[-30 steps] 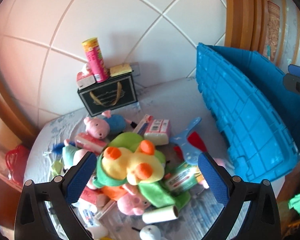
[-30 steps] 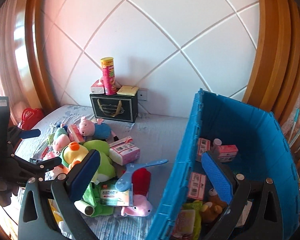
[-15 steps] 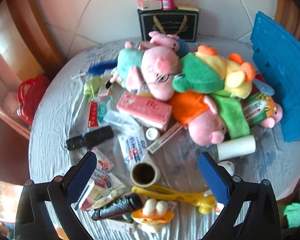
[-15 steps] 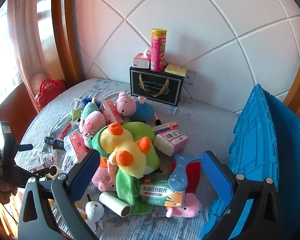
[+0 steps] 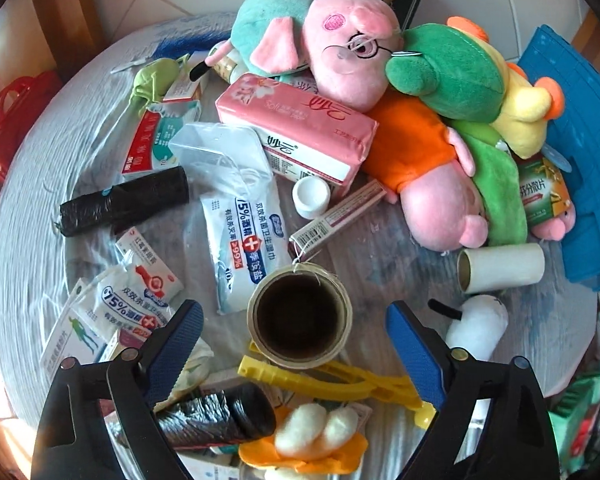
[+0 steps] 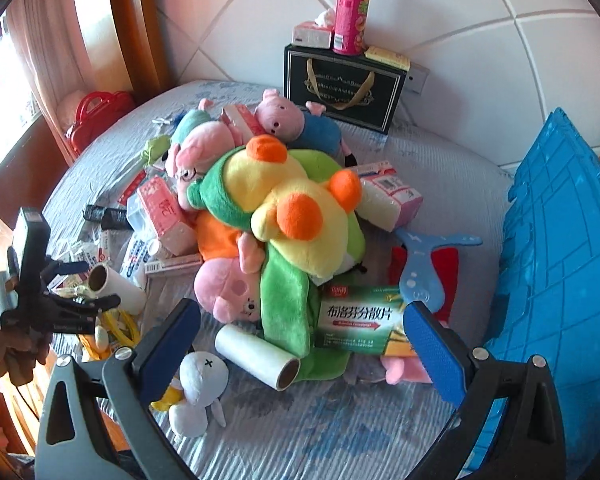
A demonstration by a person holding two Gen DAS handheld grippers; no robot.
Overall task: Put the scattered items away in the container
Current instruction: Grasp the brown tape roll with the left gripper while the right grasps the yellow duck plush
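Right ahead of left gripper (image 5: 294,342): tape roll (image 5: 299,317), between the two pads, hole facing up, no long side to line up.
Left gripper state: spread wide, nothing held.
Right gripper (image 6: 300,338) state: spread wide, nothing held, over the plush toys.
Nearer gripper: left, just above the roll.
Container (image 6: 560,264): blue, far off to the right of the left gripper.
Counts: one tape roll; two black bag rolls; two white paper tubes; one yellow clip.
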